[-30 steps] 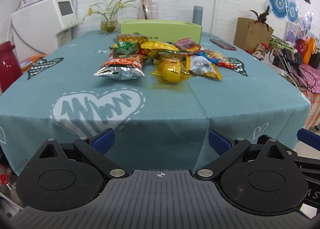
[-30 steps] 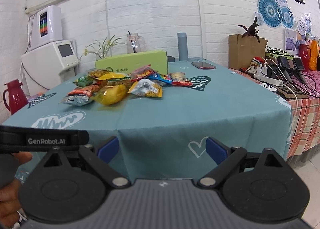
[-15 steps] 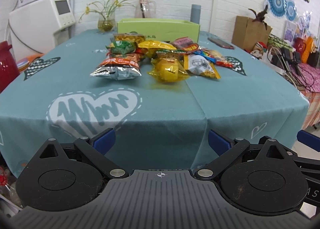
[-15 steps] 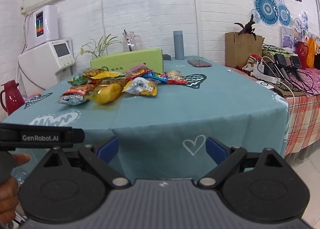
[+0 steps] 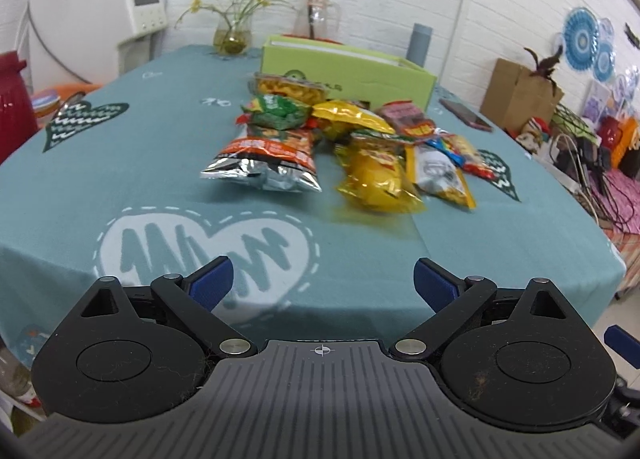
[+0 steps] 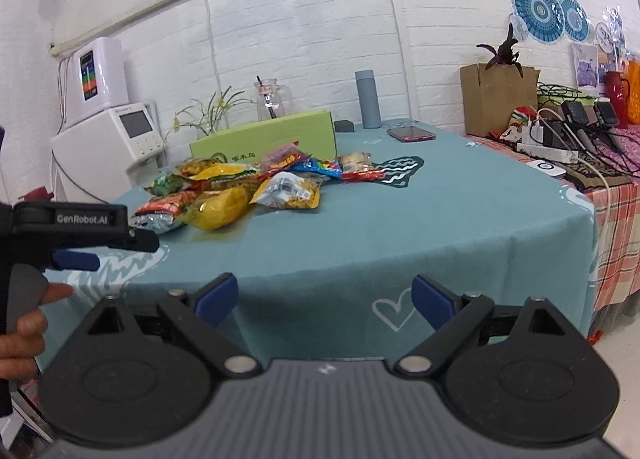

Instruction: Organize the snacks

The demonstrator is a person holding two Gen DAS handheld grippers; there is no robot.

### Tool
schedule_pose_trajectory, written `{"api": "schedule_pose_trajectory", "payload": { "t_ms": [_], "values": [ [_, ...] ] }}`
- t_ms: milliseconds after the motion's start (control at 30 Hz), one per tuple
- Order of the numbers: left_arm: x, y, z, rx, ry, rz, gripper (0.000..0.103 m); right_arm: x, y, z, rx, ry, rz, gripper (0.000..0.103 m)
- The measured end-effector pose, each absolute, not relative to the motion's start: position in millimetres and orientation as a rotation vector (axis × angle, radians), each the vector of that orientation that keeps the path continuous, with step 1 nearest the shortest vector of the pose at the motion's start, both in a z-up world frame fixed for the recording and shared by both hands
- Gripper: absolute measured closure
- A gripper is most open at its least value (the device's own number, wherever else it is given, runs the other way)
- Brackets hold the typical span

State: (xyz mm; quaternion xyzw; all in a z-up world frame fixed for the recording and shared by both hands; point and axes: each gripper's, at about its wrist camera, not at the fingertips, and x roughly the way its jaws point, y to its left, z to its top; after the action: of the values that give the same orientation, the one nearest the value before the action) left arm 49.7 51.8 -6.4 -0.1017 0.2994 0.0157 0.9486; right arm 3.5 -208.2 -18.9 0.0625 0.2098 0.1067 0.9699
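A pile of snack bags lies mid-table on the teal cloth (image 5: 152, 163): a red and silver chip bag (image 5: 266, 161), a yellow bag (image 5: 378, 177), a green bag (image 5: 278, 111) and several more. Behind them stands an open green box (image 5: 348, 69). The pile (image 6: 240, 187) and the box (image 6: 268, 137) also show in the right wrist view. My left gripper (image 5: 322, 285) is open and empty over the table's front edge. My right gripper (image 6: 324, 299) is open and empty, in front of the table's near corner. The left gripper shows at the left of the right wrist view (image 6: 76, 259).
A vase of flowers (image 5: 232, 35), a glass jug (image 5: 316, 17), a grey bottle (image 5: 420, 43) and a phone (image 5: 464, 113) stand at the back of the table. A white water dispenser (image 5: 100, 19) is at the left. A side table with chargers and cables (image 6: 568, 139) is at the right.
Both grippers have moved forward toward the table and risen a little. The left gripper now reaches over the front edge. Both stay open and empty.
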Motion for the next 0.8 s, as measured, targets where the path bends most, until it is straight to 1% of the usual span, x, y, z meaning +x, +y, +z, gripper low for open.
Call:
{"api": "schedule_pose_trajectory", "payload": {
  "t_ms": [100,267,367,467,533,600,667,800],
  "values": [
    [55.7,62.8,-5.5,-0.221,0.615,0.024,0.016,34.7,-197.9,-15.4,0.130,0.443,0.271,0.010],
    [72.1,77.2,3.6,-0.246,0.624,0.007,0.016,86.6,-168.5,-4.7,0.038,0.463,0.338,0.010],
    [86.3,82.2,9.2,-0.238,0.634,0.015,0.016,116.4,-157.0,-9.4,-0.015,0.512,0.327,0.010],
    [108.9,92.8,17.7,-0.250,0.645,0.013,0.016,137.9,-157.0,-21.9,0.004,0.608,0.352,0.010],
    [128.2,105.4,25.6,-0.266,0.652,0.005,0.016,142.1,-156.3,-21.7,-0.045,0.600,0.361,0.010],
    [147.6,118.8,33.4,-0.269,0.656,-0.016,0.016,152.5,-154.7,-13.7,-0.050,0.626,0.372,0.010],
    [168.7,134.1,42.0,-0.262,0.660,-0.029,0.017,159.9,-146.8,3.1,-0.025,0.597,0.438,0.010],
    [204.0,158.7,52.4,-0.236,0.675,-0.060,0.019,175.3,-92.0,34.4,-0.044,0.538,0.652,0.010]
  ]
}}
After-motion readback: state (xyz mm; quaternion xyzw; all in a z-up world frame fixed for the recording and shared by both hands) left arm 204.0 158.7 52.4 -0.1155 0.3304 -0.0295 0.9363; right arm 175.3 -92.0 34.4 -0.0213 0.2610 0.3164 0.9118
